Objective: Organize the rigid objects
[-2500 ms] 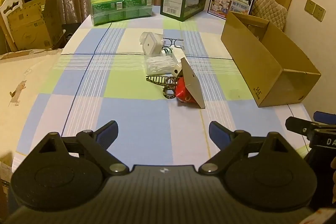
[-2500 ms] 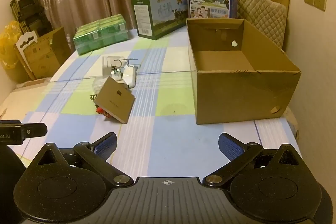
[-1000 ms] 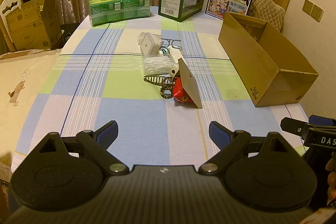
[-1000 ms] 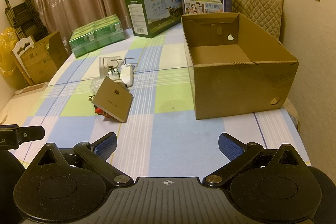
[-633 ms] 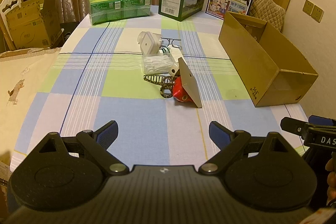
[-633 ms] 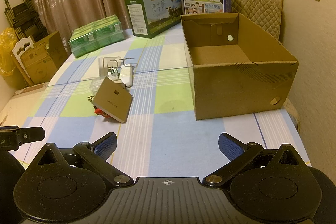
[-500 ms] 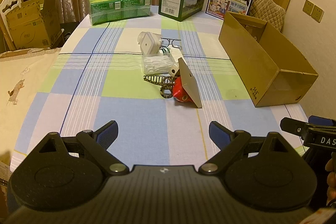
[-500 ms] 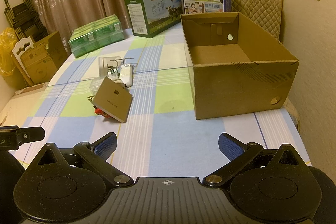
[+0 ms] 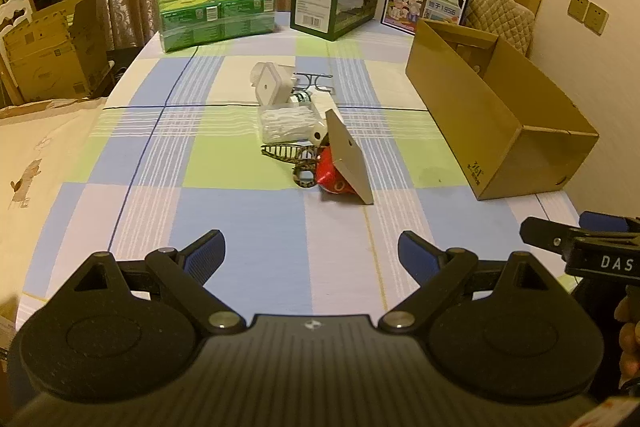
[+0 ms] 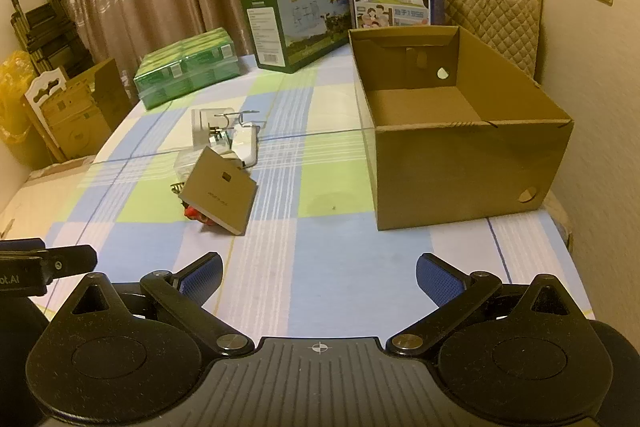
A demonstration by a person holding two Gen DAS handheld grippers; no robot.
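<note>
A grey card (image 9: pixel 347 158) hides most of the red object (image 9: pixel 327 174).

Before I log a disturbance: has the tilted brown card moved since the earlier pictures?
No. The brown card leans on the red object, left of the cardboard box, as before.

Checked table (image 9: pixel 240 219): cardboard box (image 10: pixel 460 163), item pile (image 9: pixel 312 147).

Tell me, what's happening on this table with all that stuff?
A person is holding two grabbing tools above a checked tablecloth. The left tool and the right tool are both open and empty. A little pile of small things, with a tilted grey-brown square card on top, waits in the middle. The open brown cardboard box beside it looks empty, so tidying hasn't started.
</note>
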